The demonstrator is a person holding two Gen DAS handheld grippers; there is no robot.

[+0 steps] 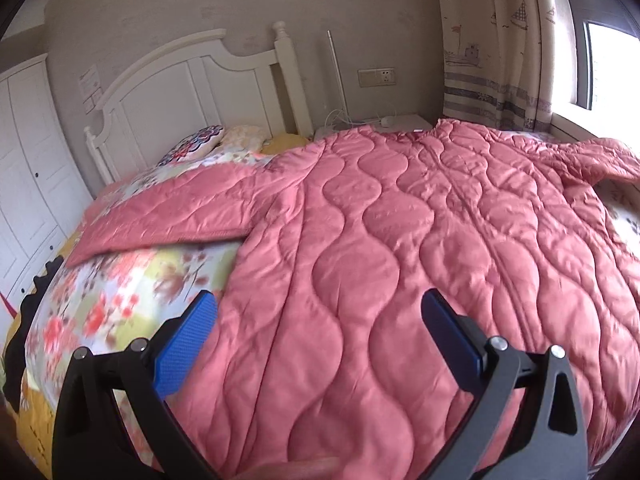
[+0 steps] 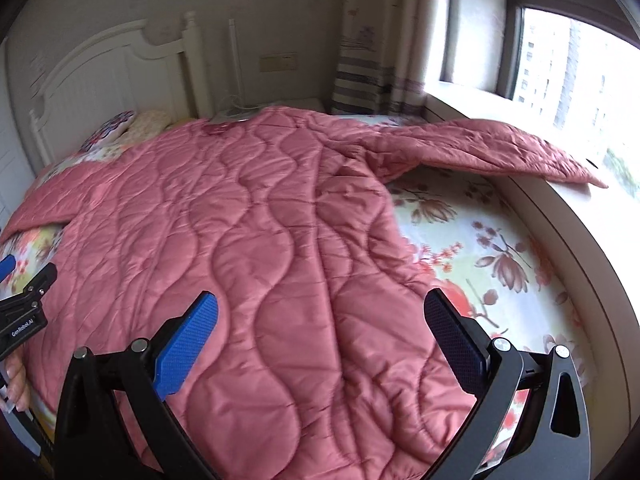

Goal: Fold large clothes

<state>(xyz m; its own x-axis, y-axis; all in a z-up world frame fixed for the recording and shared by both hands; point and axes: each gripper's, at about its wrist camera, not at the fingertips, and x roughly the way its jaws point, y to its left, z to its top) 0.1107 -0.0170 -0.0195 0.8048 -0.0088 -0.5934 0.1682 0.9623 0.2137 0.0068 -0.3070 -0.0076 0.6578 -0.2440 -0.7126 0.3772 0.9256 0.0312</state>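
A large pink quilted coat (image 1: 400,220) (image 2: 240,216) lies spread flat on a bed, collar toward the headboard. One sleeve (image 1: 160,216) stretches out to the left. The other sleeve (image 2: 480,148) reaches right onto the window ledge. My left gripper (image 1: 320,312) hovers open over the coat's lower left part, nothing between its blue pads. Over the lower hem, close to the coat's right edge, my right gripper (image 2: 320,312) is open and holds nothing. The left gripper (image 2: 16,276) also shows at the left edge of the right wrist view, with a hand (image 2: 16,384) below it.
The floral bedsheet (image 2: 500,248) (image 1: 120,300) shows on both sides of the coat. Pillows (image 1: 216,140) lie by the white headboard (image 1: 180,92). A nightstand (image 1: 384,122), curtain (image 1: 492,48) and window (image 2: 568,72) stand at the back right. A white wardrobe (image 1: 28,168) is at the left.
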